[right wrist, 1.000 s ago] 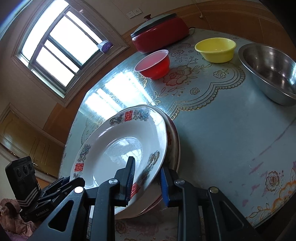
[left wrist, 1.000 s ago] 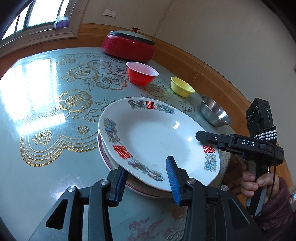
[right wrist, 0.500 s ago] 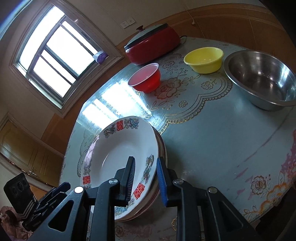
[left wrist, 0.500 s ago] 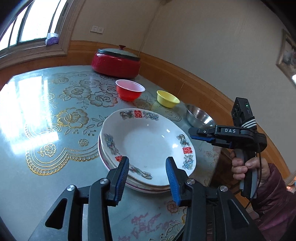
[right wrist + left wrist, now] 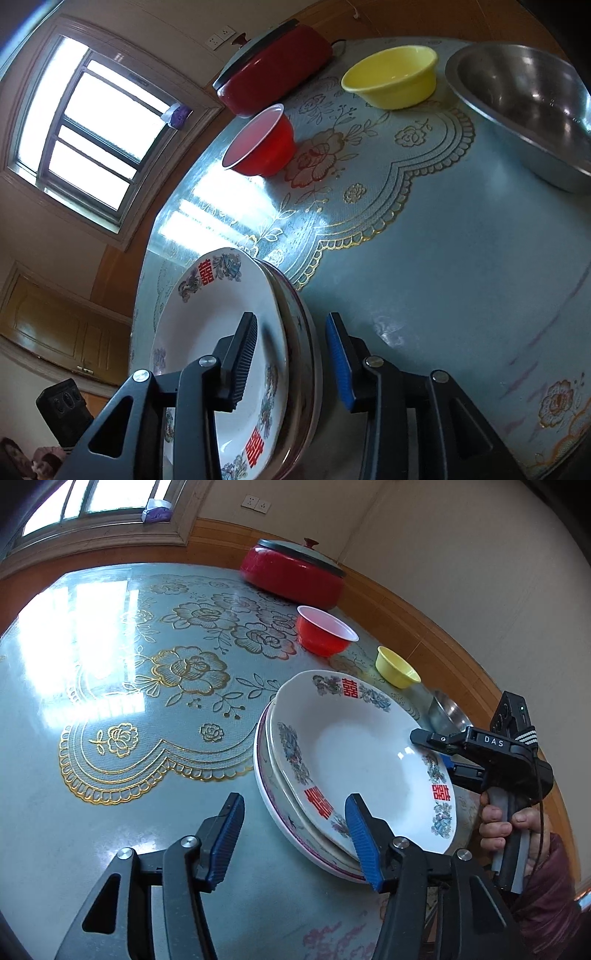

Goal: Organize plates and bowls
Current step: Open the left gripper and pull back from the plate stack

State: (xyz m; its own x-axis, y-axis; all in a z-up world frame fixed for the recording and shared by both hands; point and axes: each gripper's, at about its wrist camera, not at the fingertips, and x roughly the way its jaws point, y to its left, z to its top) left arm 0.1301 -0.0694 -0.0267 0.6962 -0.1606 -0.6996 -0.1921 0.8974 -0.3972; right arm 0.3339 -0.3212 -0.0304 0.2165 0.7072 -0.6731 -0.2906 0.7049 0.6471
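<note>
A white plate (image 5: 354, 753) with red characters and flower prints lies on top of a stack of plates (image 5: 269, 794) on the table. My left gripper (image 5: 293, 834) is at the stack's near rim. Its jaws are opening, the right pad is beside the rim and neither pad presses. In the right wrist view my right gripper (image 5: 291, 358) straddles the rim of the stack (image 5: 303, 354) on the opposite side. Its jaws are opening too, with gaps on both sides of the rim. The top plate (image 5: 207, 332) is free of both grippers.
A red bowl (image 5: 325, 635), a yellow bowl (image 5: 397, 666) and a steel bowl (image 5: 447, 712) stand in a row behind the stack. A red lidded pot (image 5: 295, 572) sits by the wall. The table edge (image 5: 476, 805) runs close to a person's hand (image 5: 498, 823).
The top plate was held tilted over the stack; now it rests on the stack. Both grippers have let go of it, spread their jaws wider and drawn back a little.
</note>
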